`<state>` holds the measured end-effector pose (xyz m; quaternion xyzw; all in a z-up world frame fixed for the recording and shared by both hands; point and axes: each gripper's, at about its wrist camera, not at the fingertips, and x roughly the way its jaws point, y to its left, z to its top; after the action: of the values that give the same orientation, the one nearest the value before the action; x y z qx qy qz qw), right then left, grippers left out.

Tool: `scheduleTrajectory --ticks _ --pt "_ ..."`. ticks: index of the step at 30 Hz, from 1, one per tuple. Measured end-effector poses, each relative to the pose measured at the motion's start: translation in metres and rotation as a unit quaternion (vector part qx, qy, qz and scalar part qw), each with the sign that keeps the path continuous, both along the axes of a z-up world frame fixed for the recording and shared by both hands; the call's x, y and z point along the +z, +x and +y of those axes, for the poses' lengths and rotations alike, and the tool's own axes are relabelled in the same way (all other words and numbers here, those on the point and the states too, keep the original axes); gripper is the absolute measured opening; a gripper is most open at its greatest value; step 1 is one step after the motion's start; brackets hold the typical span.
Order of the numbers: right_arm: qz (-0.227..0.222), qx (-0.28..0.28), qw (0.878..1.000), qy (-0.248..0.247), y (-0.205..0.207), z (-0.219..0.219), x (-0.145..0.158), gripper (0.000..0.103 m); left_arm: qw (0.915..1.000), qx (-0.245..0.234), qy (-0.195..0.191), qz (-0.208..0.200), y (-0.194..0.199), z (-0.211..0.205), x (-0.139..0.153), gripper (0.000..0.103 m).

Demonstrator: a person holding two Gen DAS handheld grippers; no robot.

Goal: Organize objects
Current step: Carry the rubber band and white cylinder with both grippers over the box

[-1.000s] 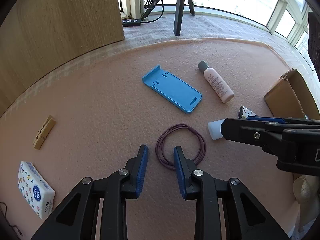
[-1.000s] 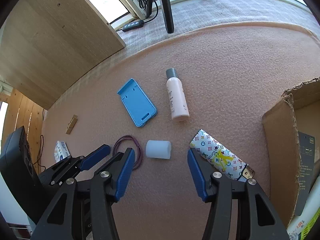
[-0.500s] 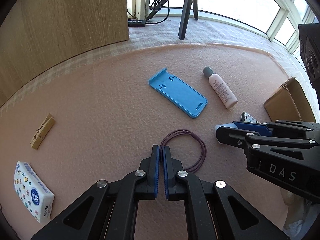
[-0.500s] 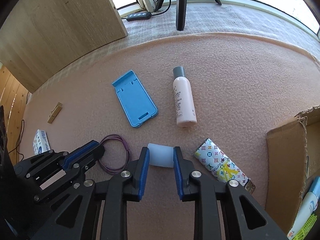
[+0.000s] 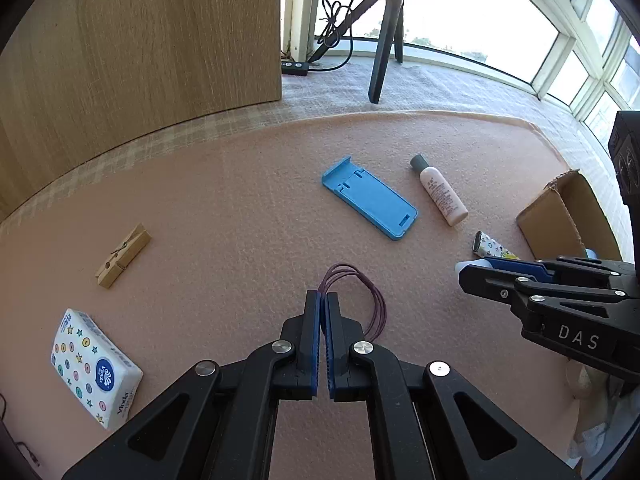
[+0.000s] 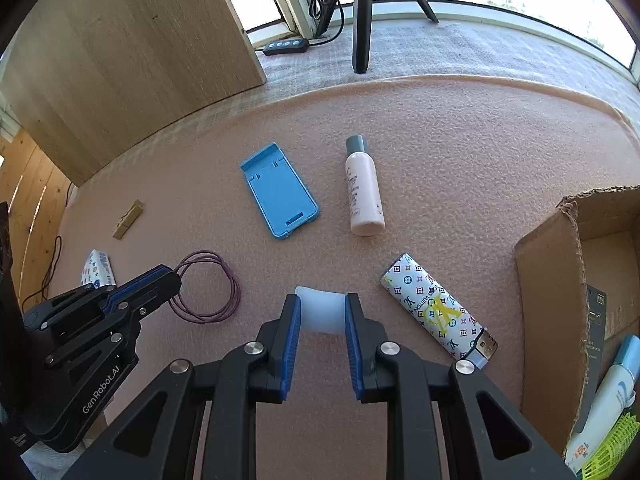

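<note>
the room had a wide curved window along the far side, very bright, and a large wooden panel stood at the far left. under the window the floor was covered with a pale quilted cloth, where a black tripod leg stood and a power strip lay with its cables. nearer, a pink fleece mat covered almost all the surface.

at the right edge of the mat was an open cardboard box with some things inside. on the mat lay a blue phone stand and, just right of it, a pink bottle with grey cap. near the box lay a patterned lighter. at the near left was a tissue pack, and farther a wooden clothespin.

the right gripper had just been closing, and its jaws pressed a small white cylinder from both sides, low at the mat. the left gripper was fully closed, pinching one side of the purple hair ties; the rest of the loops hung to the right of the jaws.
</note>
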<state>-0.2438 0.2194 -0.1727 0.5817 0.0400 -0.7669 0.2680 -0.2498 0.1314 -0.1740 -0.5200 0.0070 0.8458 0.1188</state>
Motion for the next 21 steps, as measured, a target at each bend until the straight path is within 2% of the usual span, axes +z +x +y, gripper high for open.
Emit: scheduleTrajectory --ticks 10,21 --pt "0.039 -0.006 0.999 -0.03 0.023 0.037 0.044 0.02 0.9992 -0.012 0.004 0.038 0.023 -0.002 0.039 0.002" --pt "0.079 -0.053 0.995 -0.038 0.038 0.109 0.078 0.02 0.9956 -0.055 0.023 0.073 0.035 0.044 0.078 0.002"
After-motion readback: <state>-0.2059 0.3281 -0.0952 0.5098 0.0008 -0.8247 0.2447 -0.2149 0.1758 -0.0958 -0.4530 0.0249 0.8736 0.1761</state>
